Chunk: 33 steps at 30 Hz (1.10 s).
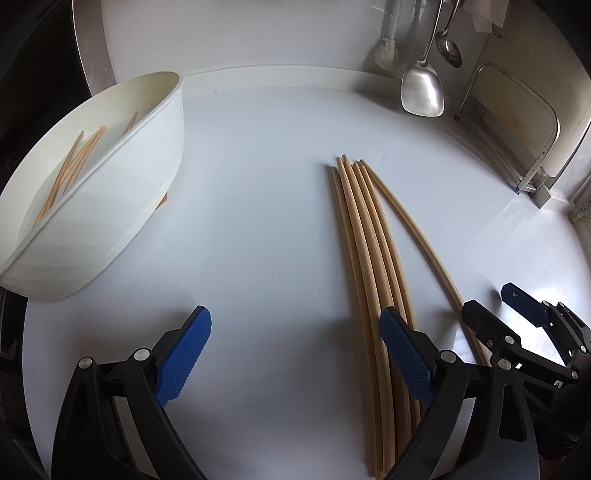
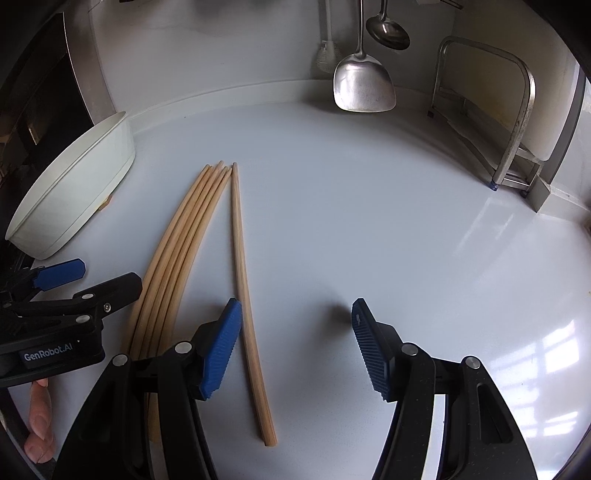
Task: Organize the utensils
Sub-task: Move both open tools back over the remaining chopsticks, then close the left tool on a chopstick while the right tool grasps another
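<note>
1. On the white desk (image 2: 369, 229), near the middle: wooden chopsticks (image 1: 364, 236), lying flat, long axes running away from the cameras toward the back wall, thin tips pointing that way.
2. Four or five pressed side by side in a bundle; a single chopstick (image 2: 243, 280) just to the right, tip touching or nearly touching the bundle, splayed away from it at the near end.
3. Pale tan wood, fine grain, slender, tapering toward the far tips.
4. Left of the bundle, well apart: white oval tub (image 1: 110, 192), smooth plastic, with more chopsticks (image 1: 70, 170) inside, slanted.
5. Left gripper (image 1: 295, 354) spread wide, holding nothing, its right pad over the bundle's near part; blue pads dotted with small bumps, black arms.
6. Right gripper (image 2: 295, 347) also wide, empty, the single chopstick passing just inside its left pad; blue pads ribbed.
7. "GenRobot.AI" readable on the left gripper's body in the right wrist view.
8. At the back wall: hanging metal spatula (image 2: 364, 86), ladle (image 2: 388, 31), white brush (image 1: 386, 51), metal rack (image 2: 491, 110).
</note>
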Available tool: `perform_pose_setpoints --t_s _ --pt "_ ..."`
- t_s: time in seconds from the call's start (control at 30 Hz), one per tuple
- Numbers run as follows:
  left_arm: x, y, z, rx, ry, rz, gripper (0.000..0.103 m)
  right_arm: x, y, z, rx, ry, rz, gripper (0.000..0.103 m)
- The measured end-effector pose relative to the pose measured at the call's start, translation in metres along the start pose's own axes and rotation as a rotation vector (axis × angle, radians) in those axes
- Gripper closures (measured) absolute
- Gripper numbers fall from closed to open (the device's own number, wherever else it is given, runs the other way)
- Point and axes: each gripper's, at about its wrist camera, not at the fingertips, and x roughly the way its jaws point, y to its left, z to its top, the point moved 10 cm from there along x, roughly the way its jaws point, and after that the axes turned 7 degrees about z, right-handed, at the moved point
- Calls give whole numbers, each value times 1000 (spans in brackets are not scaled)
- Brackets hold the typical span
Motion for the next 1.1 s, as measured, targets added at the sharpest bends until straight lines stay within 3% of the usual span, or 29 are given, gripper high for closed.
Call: perform_pose_setpoints --t_s 0.83,1.1 --pt "6 11 -4 -19 -5 8 12 1 2 1 3 3 7 44" --pt "8 18 -7 -5 -6 55 12 -1 4 0 -2 0 8 44"
